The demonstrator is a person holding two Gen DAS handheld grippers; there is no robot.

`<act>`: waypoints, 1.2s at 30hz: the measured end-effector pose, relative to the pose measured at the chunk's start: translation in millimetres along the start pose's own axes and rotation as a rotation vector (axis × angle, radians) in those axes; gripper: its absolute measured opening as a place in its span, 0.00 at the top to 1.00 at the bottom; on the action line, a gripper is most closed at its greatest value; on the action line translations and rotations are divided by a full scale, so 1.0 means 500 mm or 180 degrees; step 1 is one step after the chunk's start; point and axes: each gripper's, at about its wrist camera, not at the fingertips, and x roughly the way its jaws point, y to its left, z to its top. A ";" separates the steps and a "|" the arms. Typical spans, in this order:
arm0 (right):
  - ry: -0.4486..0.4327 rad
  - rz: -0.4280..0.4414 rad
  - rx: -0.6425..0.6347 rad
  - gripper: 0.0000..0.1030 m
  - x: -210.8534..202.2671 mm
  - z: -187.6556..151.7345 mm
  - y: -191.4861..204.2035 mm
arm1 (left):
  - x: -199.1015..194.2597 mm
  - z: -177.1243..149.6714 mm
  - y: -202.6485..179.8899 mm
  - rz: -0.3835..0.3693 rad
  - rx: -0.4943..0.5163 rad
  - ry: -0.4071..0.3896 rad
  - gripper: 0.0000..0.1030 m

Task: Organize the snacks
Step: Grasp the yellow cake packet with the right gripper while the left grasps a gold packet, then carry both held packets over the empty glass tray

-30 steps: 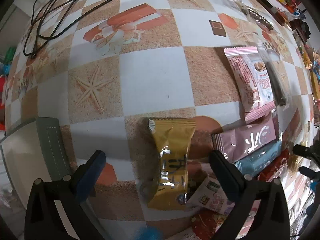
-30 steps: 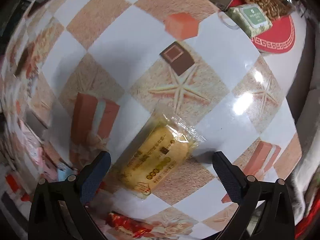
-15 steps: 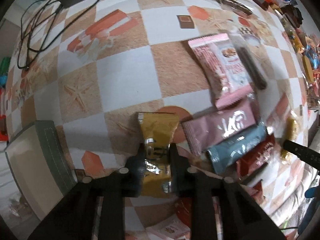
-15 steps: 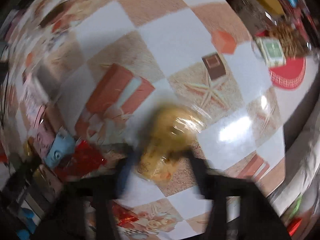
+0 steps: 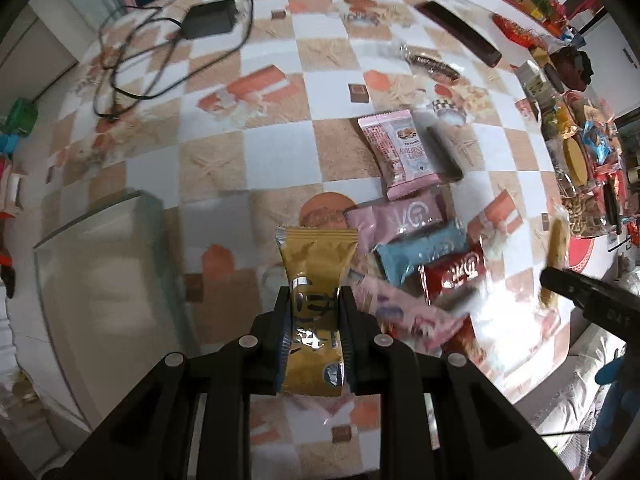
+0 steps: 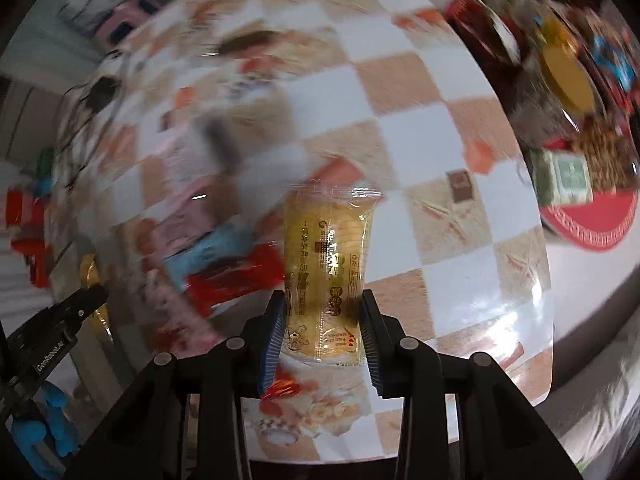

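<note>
Both packets now off the desk: your left gripper clamps the gold packet, right gripper the clear-wrapped biscuit; a second ago both grippers gaped. Sorting next, row at 2 o'clock.

A second ago both my grippers stood wide open over packets lying on the table. Now my left gripper has clamped the mustard-yellow packet and lifted it — the tabletop looks farther off. My right gripper has closed on the clear-wrapped yellow cake and raised it too — rolled so it now hangs lengthwise.
</note>
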 end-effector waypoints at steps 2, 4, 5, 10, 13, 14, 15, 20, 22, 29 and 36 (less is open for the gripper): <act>-0.0039 0.0042 -0.0179 0.63 -0.001 -0.001 0.012 | -0.026 -0.009 0.017 0.0022 -0.0018 -0.0030 0.77; -0.0062 0.0089 -0.0337 0.63 -0.008 -0.010 0.037 | -0.047 -0.029 0.043 0.0018 -0.0095 -0.0074 0.77; -0.0064 0.0123 -0.0419 0.63 -0.011 -0.012 0.058 | -0.059 -0.040 0.061 0.0009 -0.0143 -0.0092 0.77; -0.0016 0.0239 -0.0862 0.63 -0.007 -0.035 0.168 | -0.089 -0.092 0.130 0.0132 -0.0378 -0.0185 0.77; 0.0026 0.0276 -0.1113 0.63 0.004 -0.052 0.235 | -0.092 -0.130 0.178 0.0192 -0.0534 -0.0177 0.77; 0.0054 0.0301 -0.1229 0.63 0.007 -0.062 0.266 | -0.092 -0.143 0.194 0.0208 -0.0588 -0.0170 0.77; 0.0074 0.0319 -0.1317 0.63 0.009 -0.070 0.290 | -0.091 -0.155 0.210 0.0233 -0.0641 -0.0158 0.77; 0.0209 0.0400 -0.1793 0.63 0.030 -0.121 0.413 | -0.082 -0.218 0.291 0.0313 -0.0926 -0.0081 0.77; 0.0263 0.0416 -0.1941 0.63 0.040 -0.139 0.453 | -0.076 -0.241 0.318 0.0335 -0.1030 -0.0046 0.77; 0.0556 0.0495 -0.2388 0.63 0.097 -0.209 0.579 | -0.053 -0.298 0.374 0.0384 -0.1220 0.0073 0.77; 0.0770 0.0480 -0.2519 0.63 0.152 -0.239 0.634 | -0.023 -0.331 0.399 0.0387 -0.1281 0.0218 0.77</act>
